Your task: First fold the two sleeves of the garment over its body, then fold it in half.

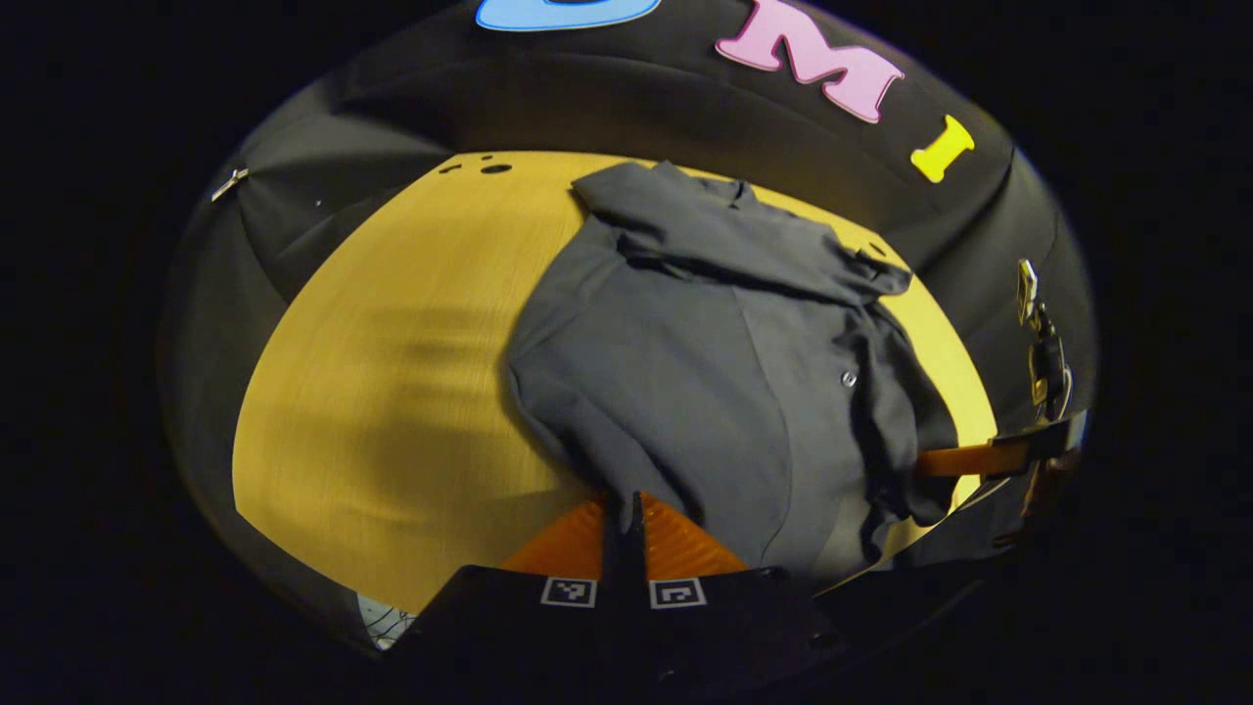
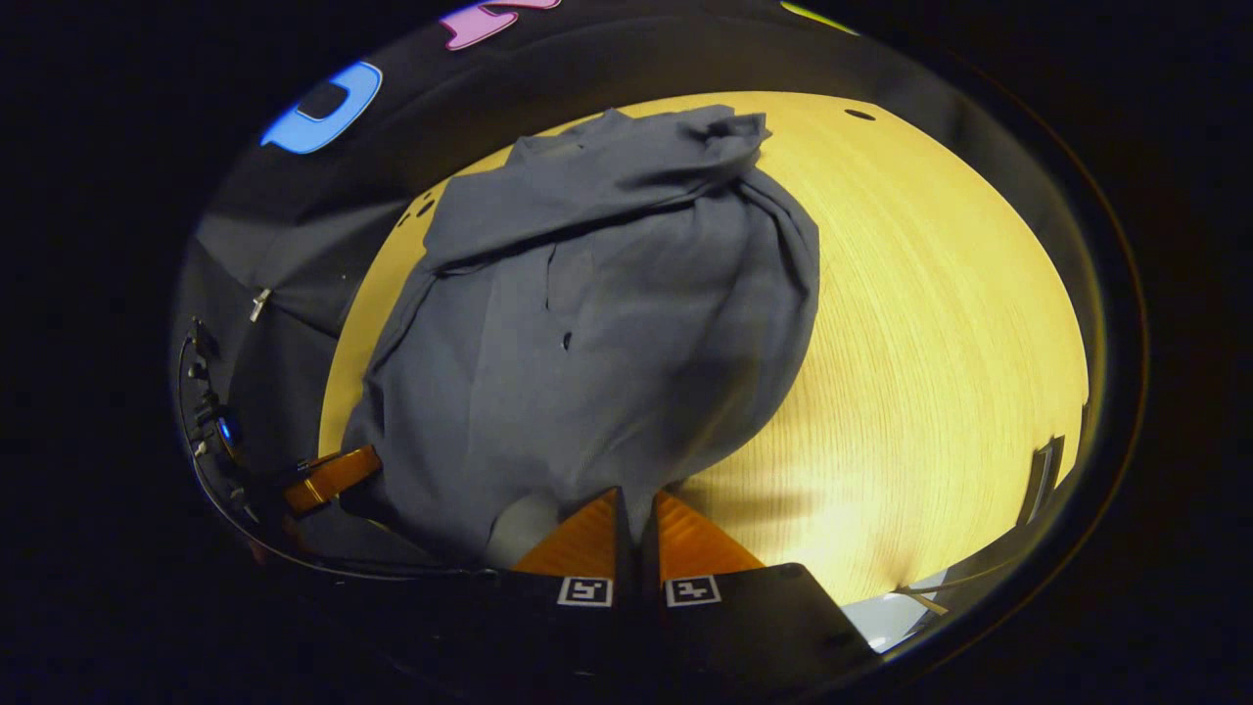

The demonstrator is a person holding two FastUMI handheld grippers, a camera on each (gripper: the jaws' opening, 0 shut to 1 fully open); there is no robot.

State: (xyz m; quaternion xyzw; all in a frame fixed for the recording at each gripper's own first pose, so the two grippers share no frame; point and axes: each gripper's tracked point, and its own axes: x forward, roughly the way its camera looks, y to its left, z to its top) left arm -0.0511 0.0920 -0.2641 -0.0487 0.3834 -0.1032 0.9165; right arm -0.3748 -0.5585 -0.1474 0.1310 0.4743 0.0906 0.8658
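A dark grey shirt (image 1: 705, 372) lies on the yellow wooden table (image 1: 392, 392), and everything here is placed against it. In the left gripper view the shirt spreads from the table's far edge down to the near edge. A sleeve (image 1: 724, 245) is folded across its upper part, and a small button (image 1: 848, 378) shows on the front panel. The shirt's right side is bunched in loose folds near the table edge.

The left gripper (image 1: 626, 504) sits at the shirt's near hem, its fingers drawn together with the cloth edge pinched between them. The right gripper (image 1: 969, 458) shows at the shirt's bunched right edge, with its finger reaching into the folds.

In the right gripper view the shirt (image 2: 607, 333) lies with the folded sleeve (image 2: 607, 176) across its far end. The right gripper (image 2: 634, 519) is at the near hem, fingers closed together on the fabric edge. The left gripper (image 2: 328, 478) is at the shirt's left near corner, its tip against the cloth.

Past the shirt's far end, a few dark holes (image 1: 487, 166) mark the table. Bare wood (image 2: 930, 343) lies right of the shirt in the right gripper view. Behind the table hangs the black cloth wall (image 1: 548, 98), with a metal clip (image 1: 229, 183) on it left of the shirt. A cable (image 2: 201, 431) trails beside the left gripper.
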